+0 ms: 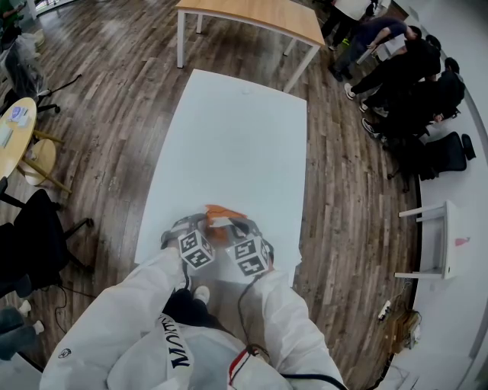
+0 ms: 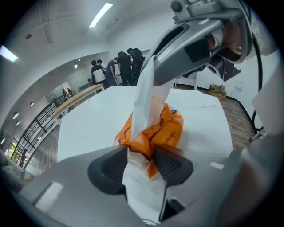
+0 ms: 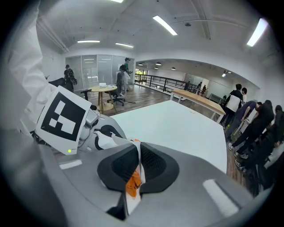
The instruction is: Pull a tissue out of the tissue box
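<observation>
An orange tissue pack [image 1: 220, 215] lies near the front edge of the white table [image 1: 229, 137], between my two grippers. In the left gripper view my left gripper [image 2: 141, 153] is shut on the near end of the pack [image 2: 167, 131]. A white tissue [image 2: 144, 93] rises from the pack's top to my right gripper [image 2: 151, 66], which hangs just above it. In the right gripper view my right gripper [image 3: 138, 155] is shut on that tissue [image 3: 140, 148], with a bit of orange pack [image 3: 132, 184] showing below the pads. The left gripper's marker cube [image 3: 62, 117] sits close beside it.
A wooden table [image 1: 252, 15] stands beyond the far end of the white table. Several people [image 1: 404, 68] are gathered at the back right. At the left are a round table [image 1: 15, 129] and a black chair [image 1: 38, 236]; a small white table [image 1: 438, 240] is at the right.
</observation>
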Available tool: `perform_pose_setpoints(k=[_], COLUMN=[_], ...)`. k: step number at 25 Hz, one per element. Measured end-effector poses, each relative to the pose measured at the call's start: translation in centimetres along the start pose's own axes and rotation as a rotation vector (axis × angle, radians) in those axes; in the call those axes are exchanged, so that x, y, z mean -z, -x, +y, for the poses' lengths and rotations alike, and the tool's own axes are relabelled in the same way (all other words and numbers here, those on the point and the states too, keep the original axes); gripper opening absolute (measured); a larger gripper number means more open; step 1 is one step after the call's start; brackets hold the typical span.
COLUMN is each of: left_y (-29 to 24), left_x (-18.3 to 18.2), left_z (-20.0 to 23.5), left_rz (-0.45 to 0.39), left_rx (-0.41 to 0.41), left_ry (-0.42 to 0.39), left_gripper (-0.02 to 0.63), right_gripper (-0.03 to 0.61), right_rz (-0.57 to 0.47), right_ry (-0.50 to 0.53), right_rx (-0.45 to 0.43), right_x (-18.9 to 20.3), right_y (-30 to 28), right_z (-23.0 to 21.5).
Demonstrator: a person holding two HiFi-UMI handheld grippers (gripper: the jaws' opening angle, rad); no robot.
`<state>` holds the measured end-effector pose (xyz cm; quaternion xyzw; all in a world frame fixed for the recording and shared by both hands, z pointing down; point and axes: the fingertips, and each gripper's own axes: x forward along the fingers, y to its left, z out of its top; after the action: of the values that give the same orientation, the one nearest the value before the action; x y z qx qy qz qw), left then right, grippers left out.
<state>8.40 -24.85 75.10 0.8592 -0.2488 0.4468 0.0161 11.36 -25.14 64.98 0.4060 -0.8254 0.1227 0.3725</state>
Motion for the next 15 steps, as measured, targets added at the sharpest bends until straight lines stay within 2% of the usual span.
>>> perform_pose_setpoints(k=[15], left_y=[-0.1], left_x=[-0.1], left_z=[0.2], left_rz=[0.001], left_rx=[-0.009], left_ry=[-0.009], left_gripper=[0.179], right_gripper=[0.005], right_rz=[-0.012], right_ry=[-0.001], right_rx=[0.008], right_x=[-0.7], right_y=[1.2], right_z=[0.5])
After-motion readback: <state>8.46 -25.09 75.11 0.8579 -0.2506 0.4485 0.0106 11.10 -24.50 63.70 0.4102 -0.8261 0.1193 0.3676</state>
